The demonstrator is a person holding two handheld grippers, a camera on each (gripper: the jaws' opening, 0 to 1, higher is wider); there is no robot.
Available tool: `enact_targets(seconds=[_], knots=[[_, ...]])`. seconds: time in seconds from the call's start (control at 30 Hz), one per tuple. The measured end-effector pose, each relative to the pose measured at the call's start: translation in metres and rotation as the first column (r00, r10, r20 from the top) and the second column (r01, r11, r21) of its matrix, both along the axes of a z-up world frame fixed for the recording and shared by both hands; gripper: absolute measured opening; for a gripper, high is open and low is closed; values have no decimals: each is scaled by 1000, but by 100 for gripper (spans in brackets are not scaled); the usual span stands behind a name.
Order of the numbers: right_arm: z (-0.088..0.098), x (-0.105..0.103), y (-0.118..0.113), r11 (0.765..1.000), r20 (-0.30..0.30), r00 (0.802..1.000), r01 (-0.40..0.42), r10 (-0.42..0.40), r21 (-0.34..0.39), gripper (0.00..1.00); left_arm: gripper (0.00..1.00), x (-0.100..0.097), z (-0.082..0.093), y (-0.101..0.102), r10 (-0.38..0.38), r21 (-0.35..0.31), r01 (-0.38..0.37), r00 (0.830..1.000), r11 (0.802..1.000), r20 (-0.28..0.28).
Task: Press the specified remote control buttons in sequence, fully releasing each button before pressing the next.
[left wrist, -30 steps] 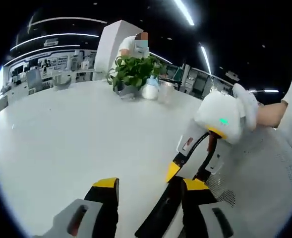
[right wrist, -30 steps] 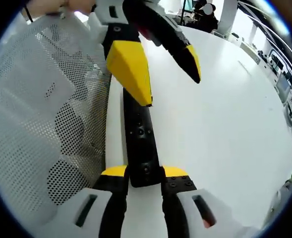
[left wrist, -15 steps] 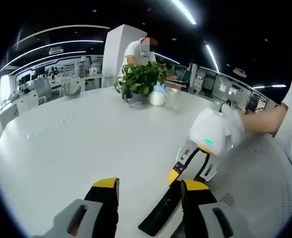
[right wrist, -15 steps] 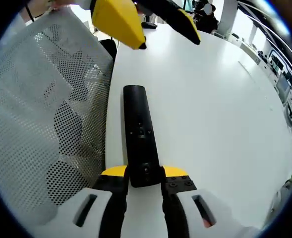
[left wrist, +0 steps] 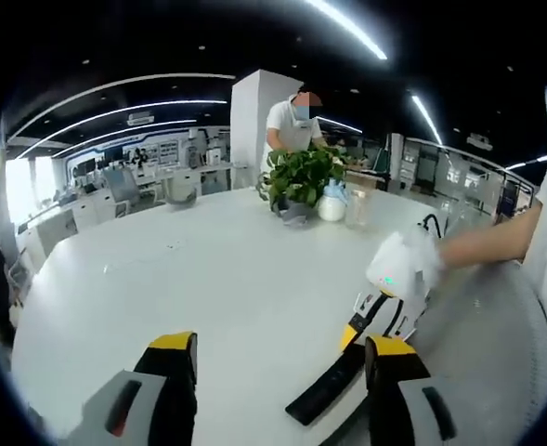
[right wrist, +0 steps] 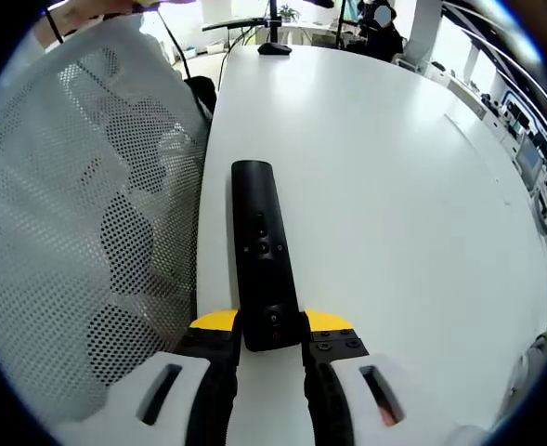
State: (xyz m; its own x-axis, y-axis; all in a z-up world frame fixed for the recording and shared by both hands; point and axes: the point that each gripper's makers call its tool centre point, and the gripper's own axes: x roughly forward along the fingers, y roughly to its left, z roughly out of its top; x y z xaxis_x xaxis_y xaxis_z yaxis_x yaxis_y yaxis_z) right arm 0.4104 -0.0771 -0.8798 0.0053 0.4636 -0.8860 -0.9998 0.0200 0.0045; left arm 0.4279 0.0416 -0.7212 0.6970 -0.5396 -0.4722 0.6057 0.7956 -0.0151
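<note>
Both my grippers are up: right gripper clamps the remote on the table; left gripper gapes, unloaded.

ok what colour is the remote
Black remote, clearest in the right gripper view, held in the right hand-held gripper.

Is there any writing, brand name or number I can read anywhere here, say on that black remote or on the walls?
No text can be read in either view.
Slim black remote control: small button markings, too small to read; no brand visible.
Back wall displays across the white round table: blurred, unreadable.
White and yellow right gripper, clamped on the remote: no lettering; red marks on its fingers are not words.
</note>
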Motion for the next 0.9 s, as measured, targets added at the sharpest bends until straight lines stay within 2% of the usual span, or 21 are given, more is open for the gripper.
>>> enact_targets(seconds=[0.13,0.2,0.3,0.37,0.47,0.57,0.7,0.77,0.83,0.87,0.9], knots=[[-2,1,0,1000,-1,1000,5,-5,5,25,82,-6,7,9,41,-19,-40,999,999,23],[-3,2,0,1000,-1,1000,7,-7,9,25,89,-9,13,13,82,-48,-80,996,996,32],[-3,2,0,1000,-2,1000,10,-10,18,25,97,-13,15,21,108,-29,-106,993,994,50],[-4,3,0,1000,-3,1000,14,-13,24,25,97,-15,15,28,130,1,-130,990,992,59],[-5,4,1,999,-3,1000,18,-18,29,25,100,-15,18,36,156,-3,-157,985,988,73],[-5,4,1,999,0,1000,16,-16,28,25,100,-14,18,46,183,-29,-181,979,983,86],[-4,3,1,1000,0,1000,21,-21,23,25,100,-16,9,56,214,-42,-211,974,976,78],[-4,4,2,999,-10,999,31,-31,27,25,100,-18,6,57,238,-83,-233,970,969,55],[-4,5,3,997,-40,997,67,-66,30,25,100,-18,4,57,244,-76,-239,968,968,66],[-3,6,3,995,-58,994,91,-89,32,25,100,-17,0,62,253,-31,-251,964,967,84],[-3,7,3,996,-57,995,88,-86,34,25,100,-16,-2,63,257,-19,-256,962,966,88]])
